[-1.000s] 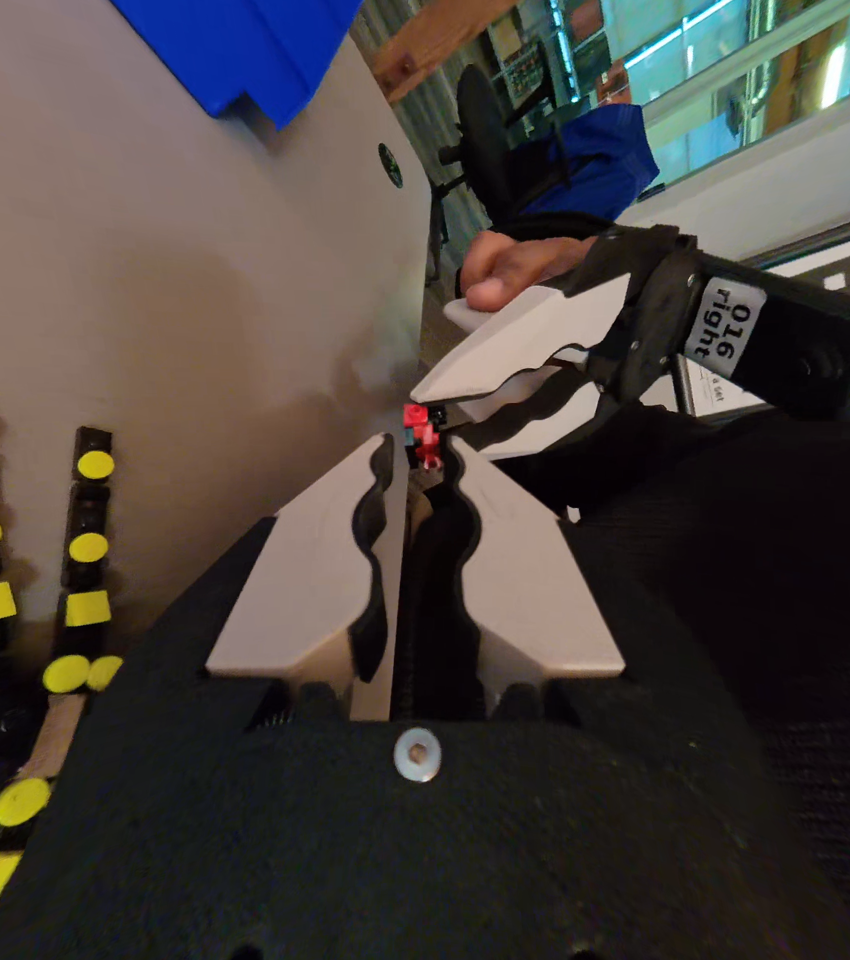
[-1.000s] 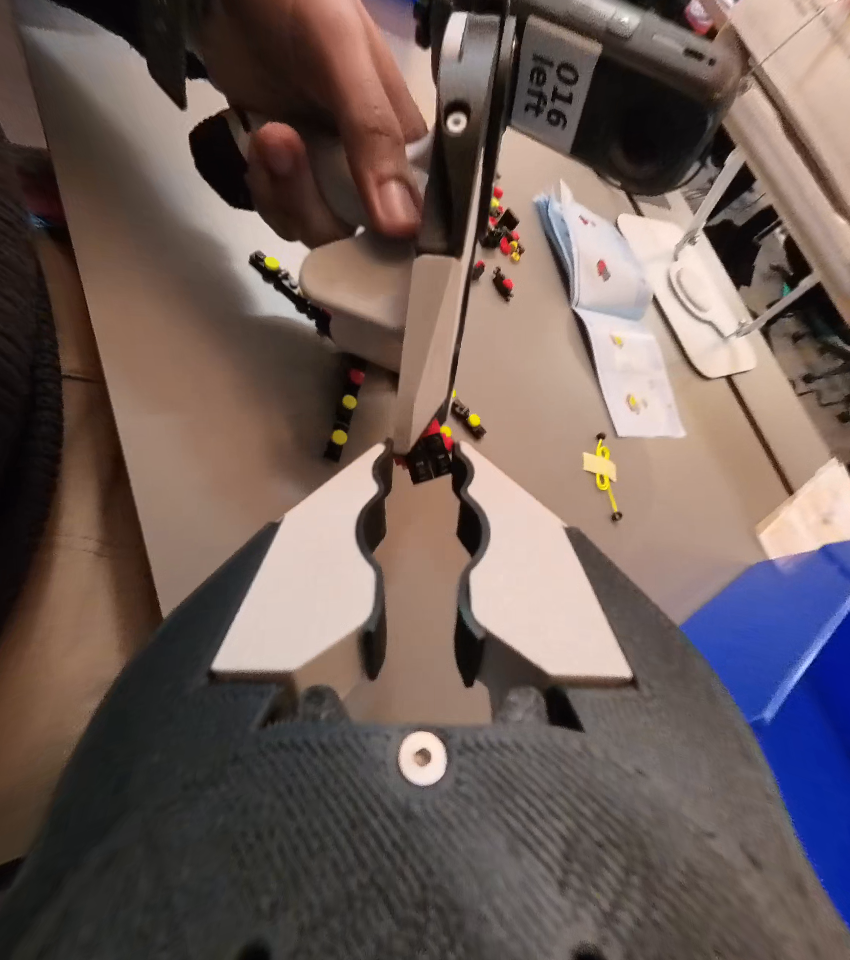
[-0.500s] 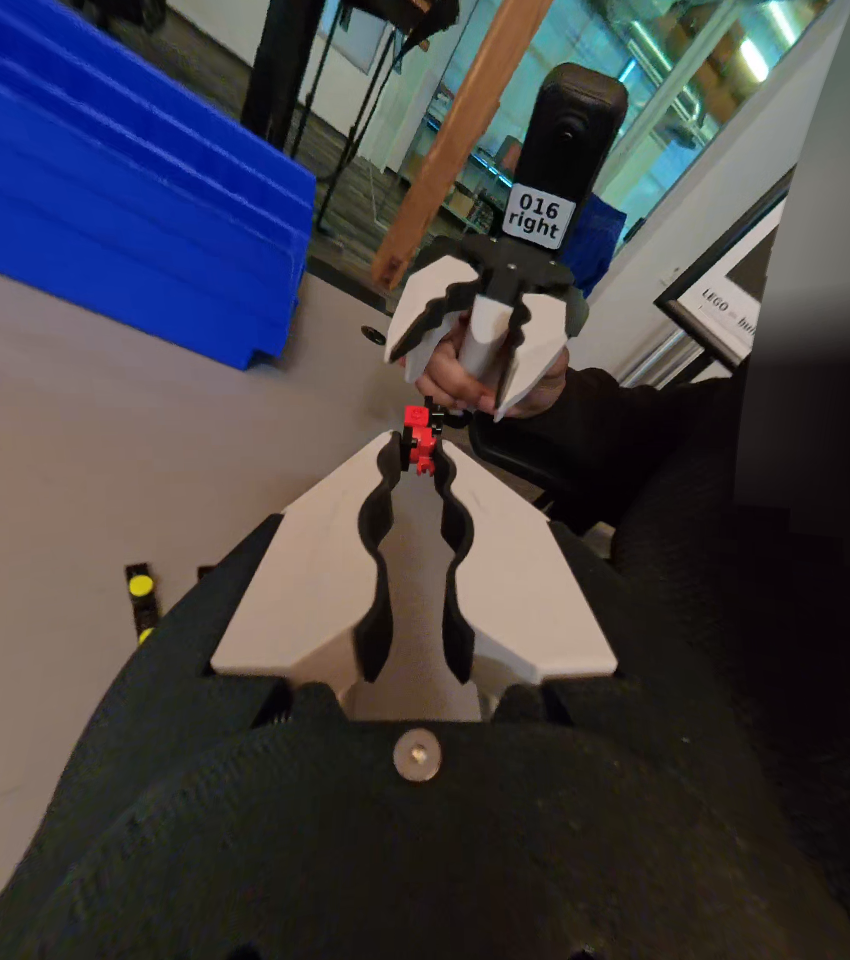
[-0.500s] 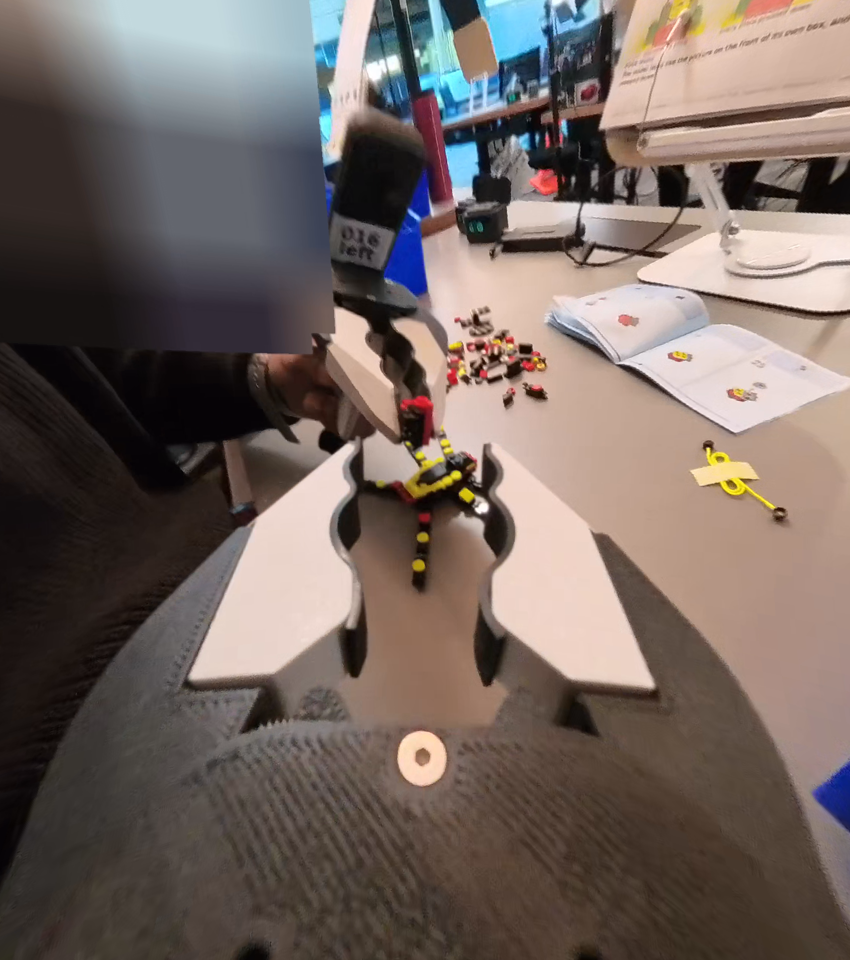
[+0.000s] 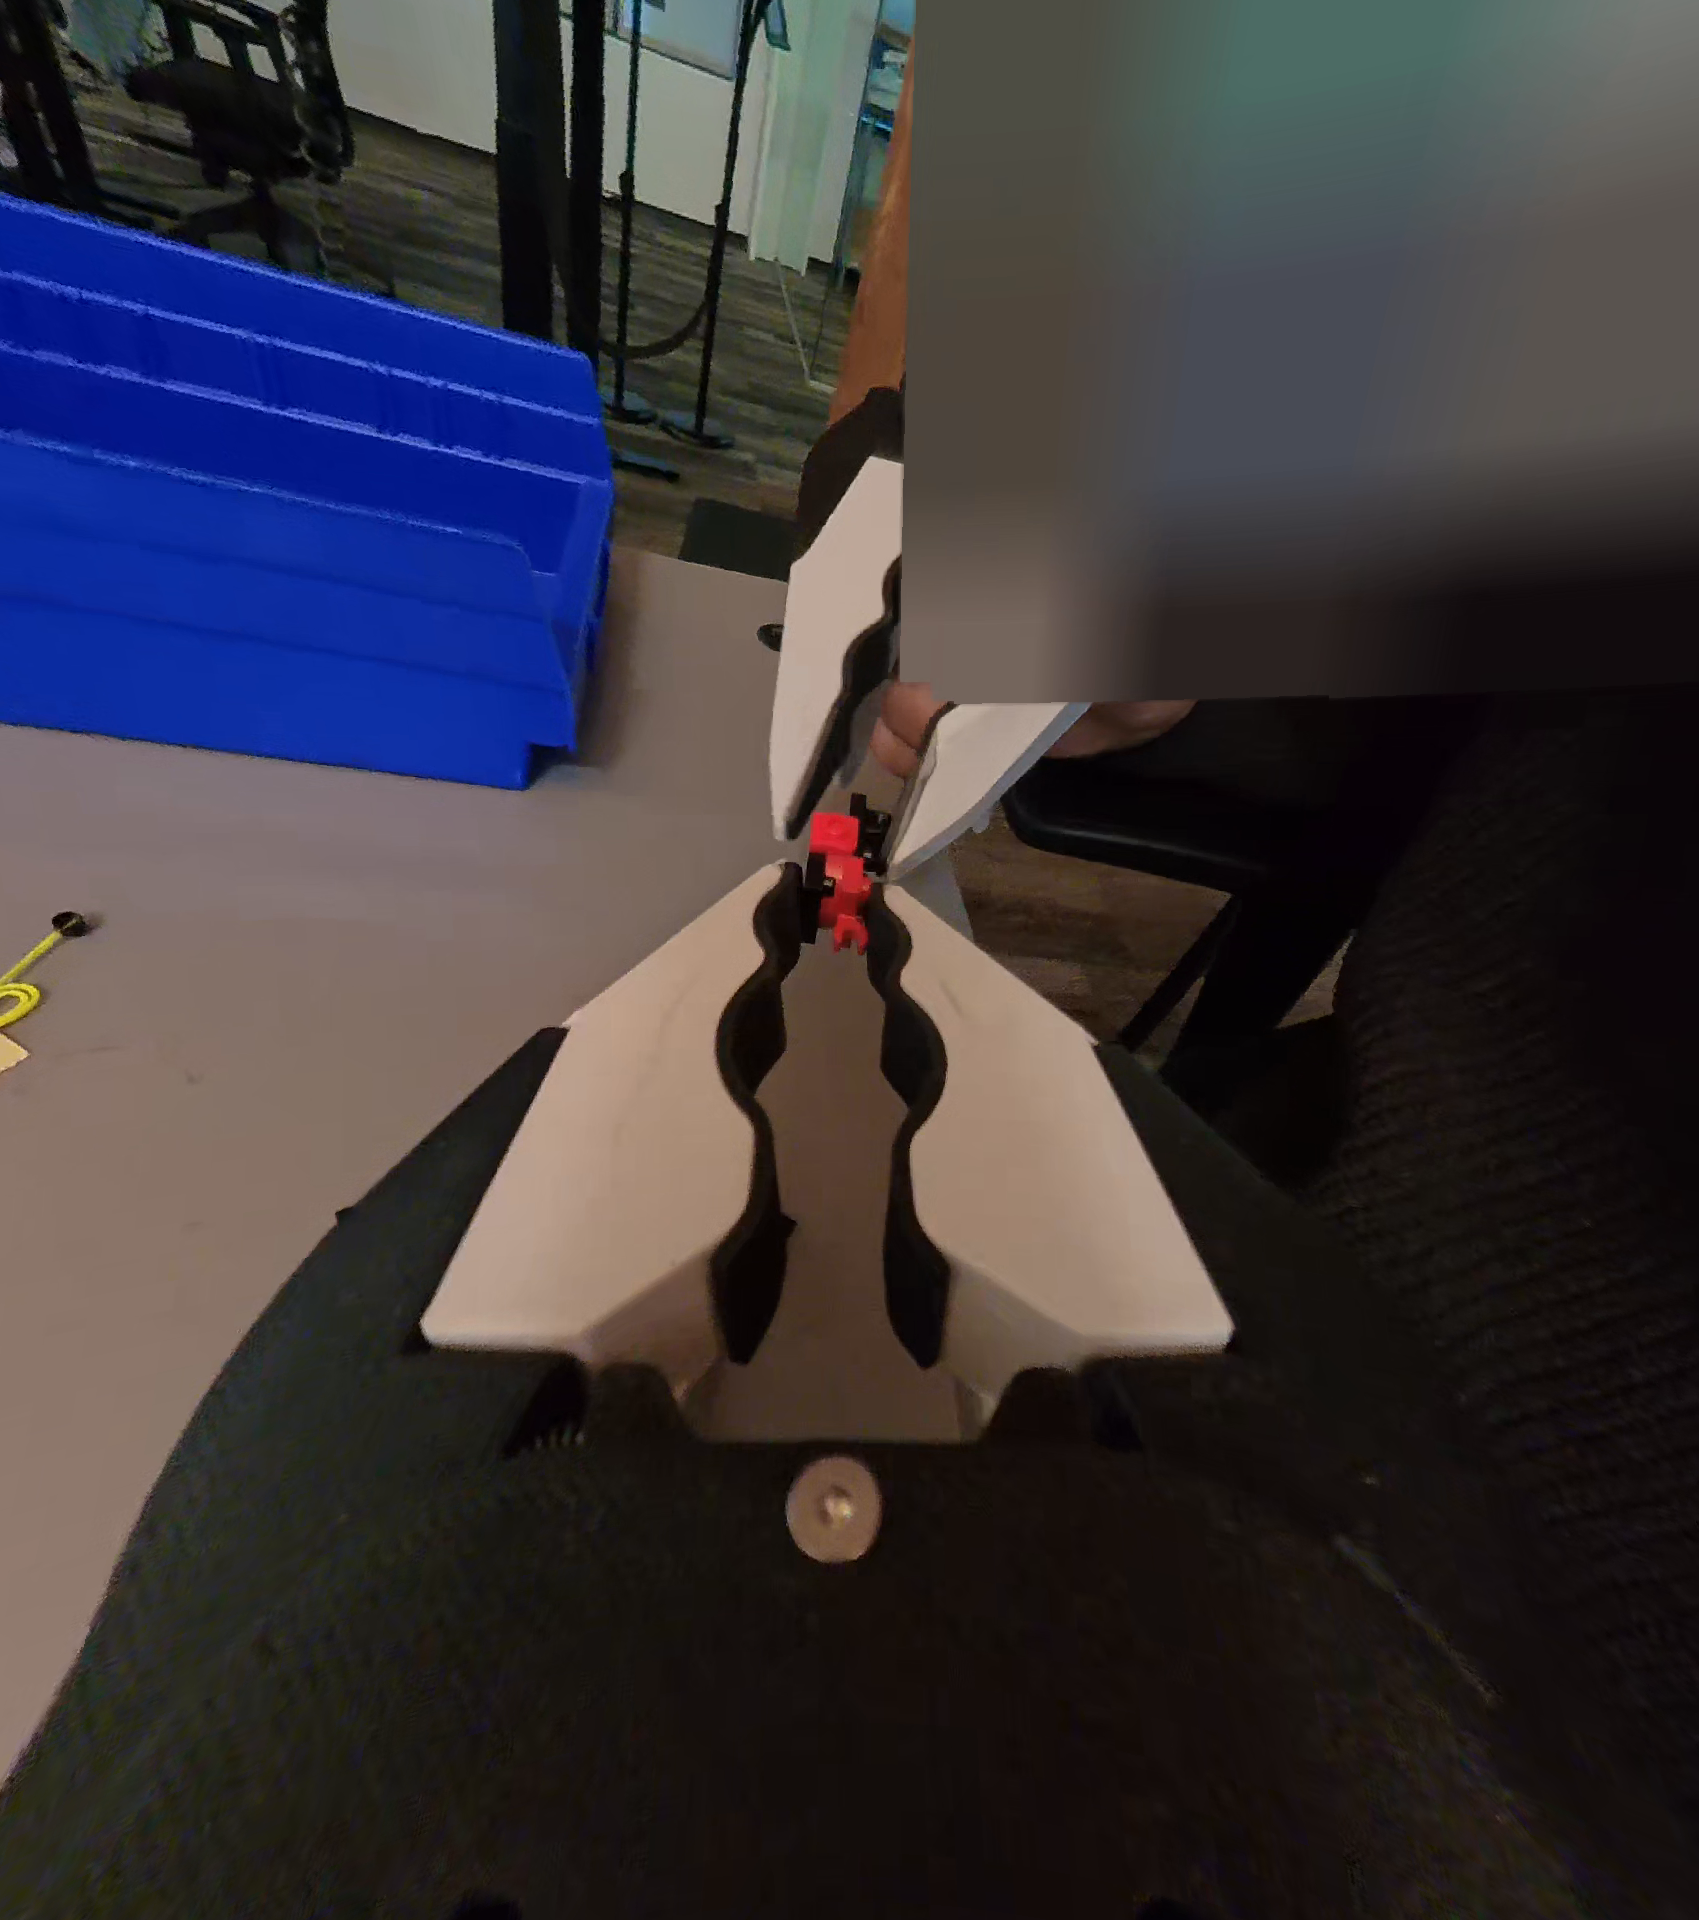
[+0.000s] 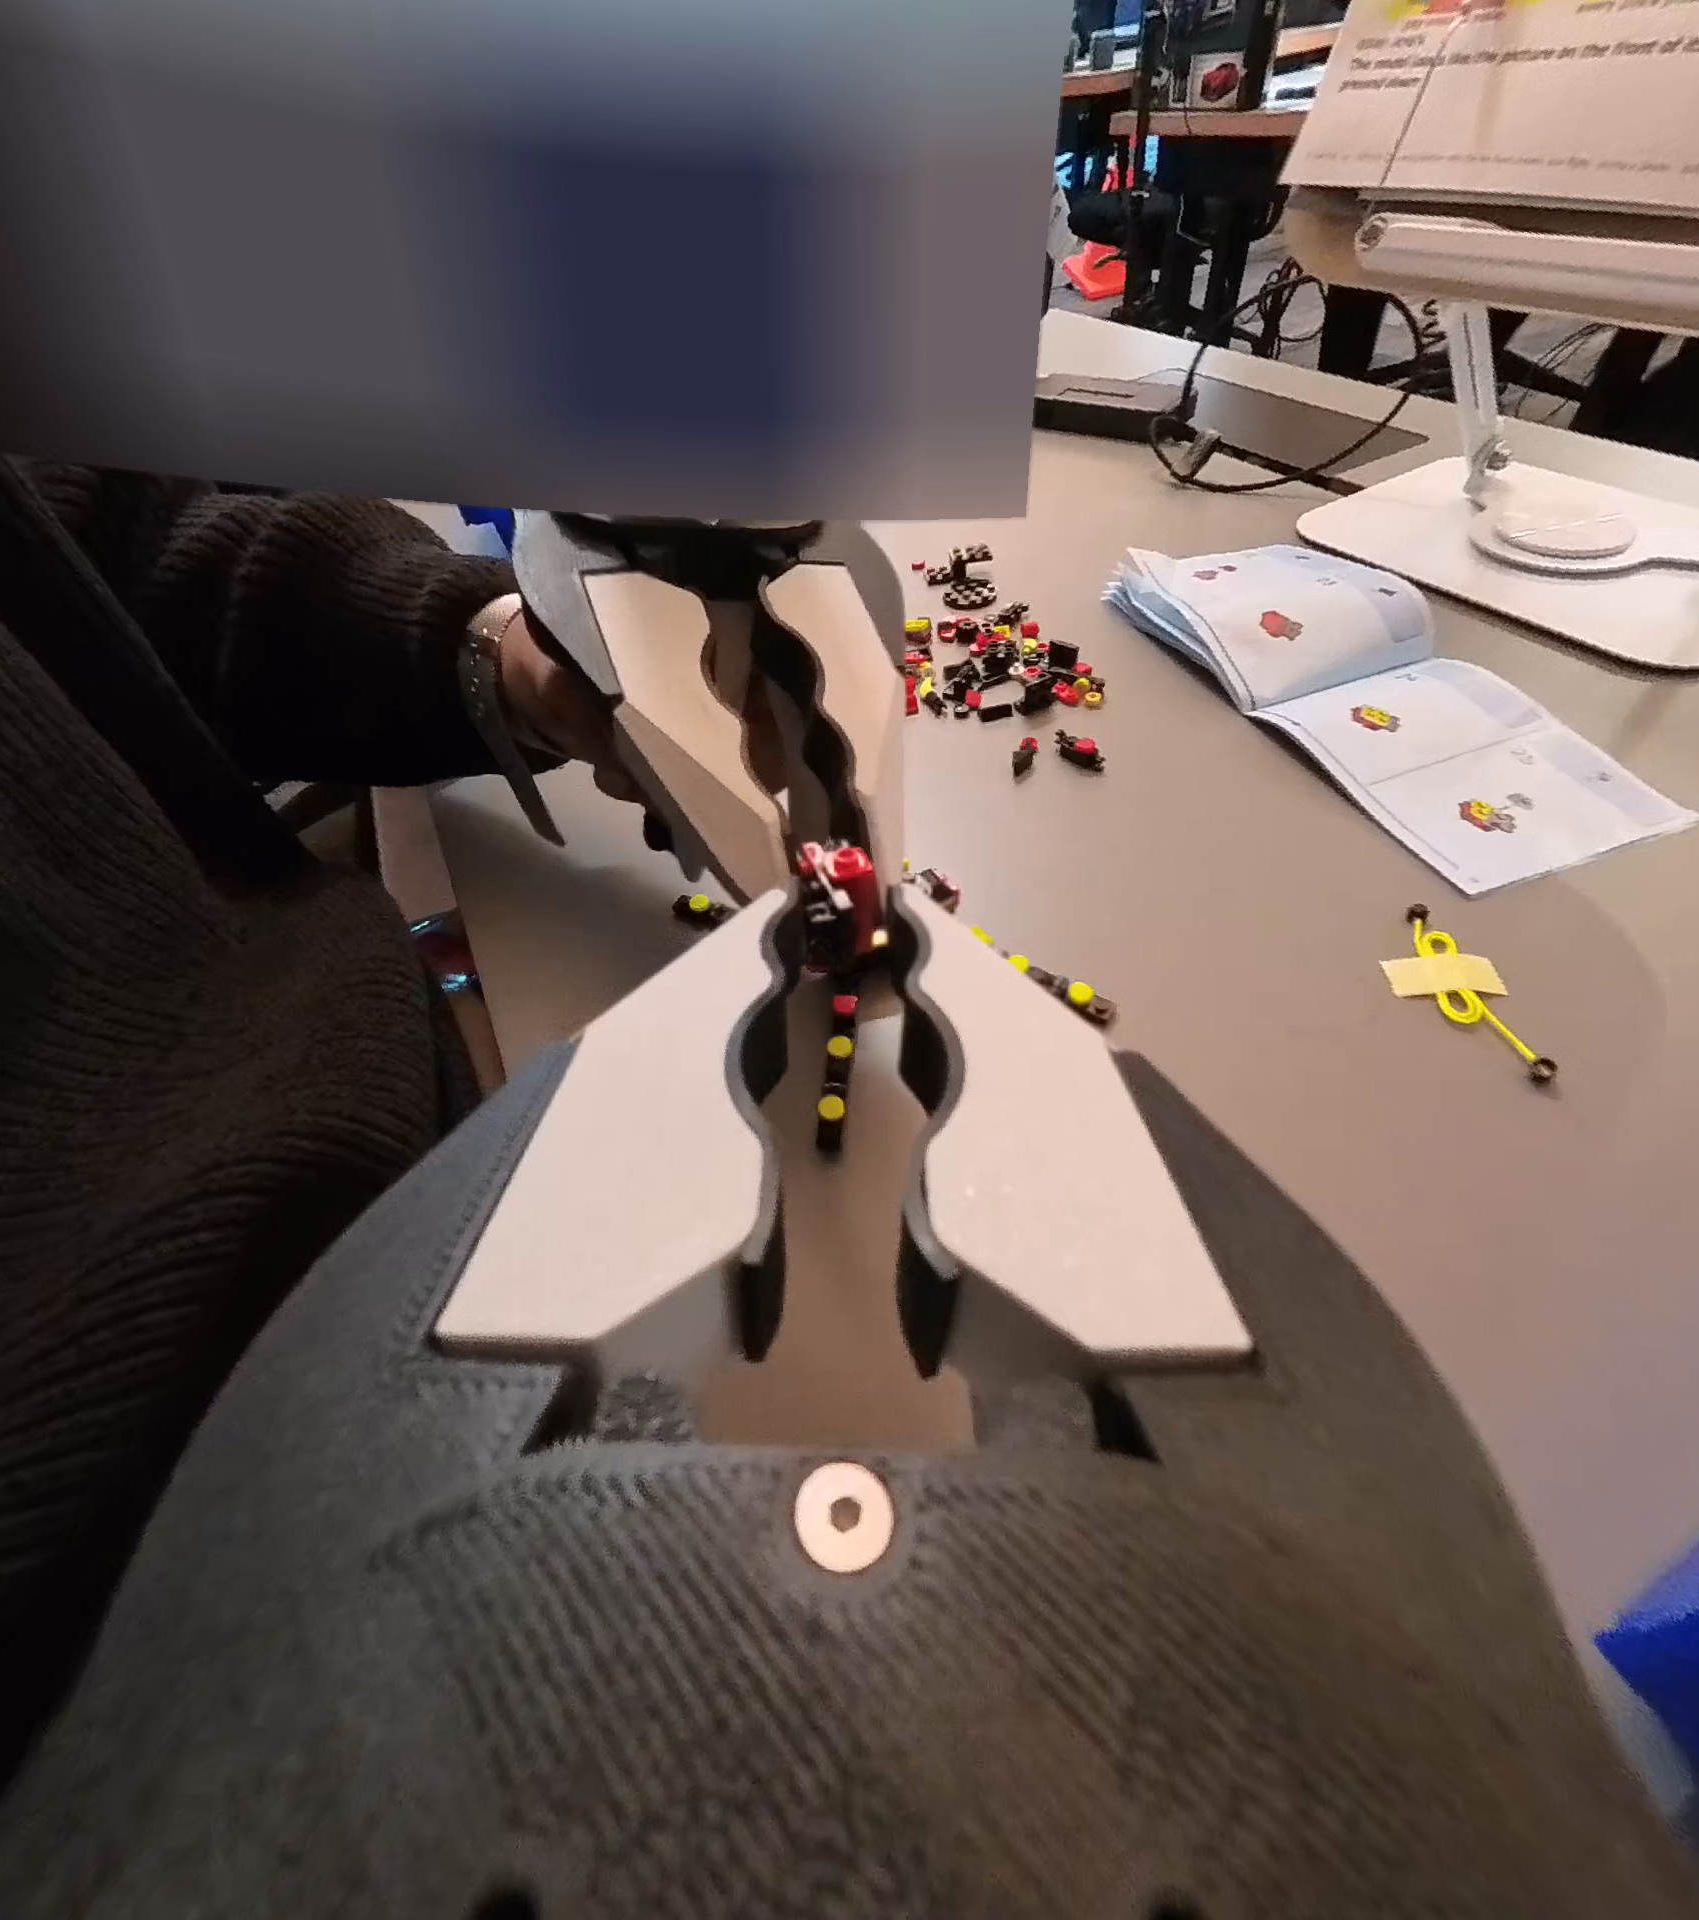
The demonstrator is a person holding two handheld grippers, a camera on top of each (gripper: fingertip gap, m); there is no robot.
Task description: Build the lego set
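A small red and black lego assembly [image 5: 838, 883] is held in the air between both grippers, above the grey table's near edge. My left gripper [image 5: 834, 891] is shut on its lower part. My right gripper [image 6: 837, 920] comes in from the opposite side and is closed around the same assembly [image 6: 837, 896], tip to tip with the left one. In the left wrist view, the right gripper's fingers [image 5: 803, 727] flank the top red brick. A black lego strip with yellow studs [image 6: 832, 1081] lies on the table below.
A pile of loose red, black and yellow bricks [image 6: 1001, 665] lies further back, with an open instruction booklet [image 6: 1385, 717] to its right. A yellow cord with tape [image 6: 1447, 977] lies at the right. Blue bins [image 5: 232, 499] and a white stand [image 6: 1551, 551] stand at the table's ends.
The right gripper was open and apart from the left half a second ago. It has moved in and closed its fingers around the assembly, which the left gripper keeps holding.
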